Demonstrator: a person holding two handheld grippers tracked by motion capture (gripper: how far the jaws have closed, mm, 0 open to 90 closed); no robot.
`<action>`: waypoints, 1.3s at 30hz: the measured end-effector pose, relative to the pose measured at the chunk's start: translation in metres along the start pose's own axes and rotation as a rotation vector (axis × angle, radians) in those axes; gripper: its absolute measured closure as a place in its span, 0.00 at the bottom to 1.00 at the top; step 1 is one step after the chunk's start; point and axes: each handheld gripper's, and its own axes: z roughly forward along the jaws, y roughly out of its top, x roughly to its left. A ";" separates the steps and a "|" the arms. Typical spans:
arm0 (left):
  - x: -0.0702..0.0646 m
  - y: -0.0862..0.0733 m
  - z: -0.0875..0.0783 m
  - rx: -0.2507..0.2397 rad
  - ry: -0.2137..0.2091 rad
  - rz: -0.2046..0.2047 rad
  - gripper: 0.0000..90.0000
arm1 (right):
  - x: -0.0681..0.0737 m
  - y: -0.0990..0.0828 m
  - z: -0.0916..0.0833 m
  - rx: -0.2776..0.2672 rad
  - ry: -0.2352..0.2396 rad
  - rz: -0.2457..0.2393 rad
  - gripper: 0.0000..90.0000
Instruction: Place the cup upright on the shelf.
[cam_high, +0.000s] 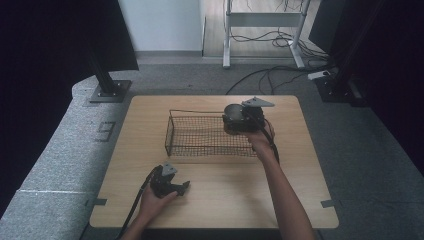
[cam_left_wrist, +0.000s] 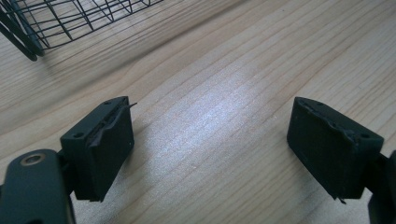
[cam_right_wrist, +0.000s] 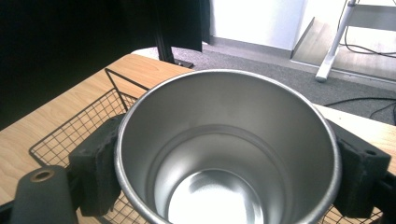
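Between the pads of the right claw (cam_right_wrist: 229, 177) sits a steel cup (cam_right_wrist: 226, 154), gripped at opposite sides of its rim, mouth open toward the claw's camera and nothing visible inside it. Just beneath and beyond the claw lies a black wire basket (cam_high: 200, 134), and from the high view the cup (cam_high: 233, 111) hangs over the basket's right end. The hold is on smooth, curved metal, so I judge that the cup could slide or twist out if the grip eases too soon or the hand tilts. Lowered carelessly, its base could catch the basket's top wire and tip, or drag the light basket across the desk (cam_high: 150, 195).

Toward the person from the basket, the left claw (cam_left_wrist: 210, 149) rests low over bare wood, jaws spread wide and empty, with a corner of the basket ahead of it. It steadies nothing, so the basket is free to shift.
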 end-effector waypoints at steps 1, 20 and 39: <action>0.000 0.000 0.000 -0.003 0.001 -0.003 0.16 | -0.001 0.000 0.002 0.002 -0.003 0.001 0.16; 0.000 0.000 0.000 0.000 -0.001 0.001 0.16 | -0.010 -0.014 0.036 0.070 -0.056 0.021 0.16; 0.000 0.000 0.000 0.002 0.000 0.001 0.16 | -0.009 -0.033 0.058 0.127 -0.069 0.035 0.15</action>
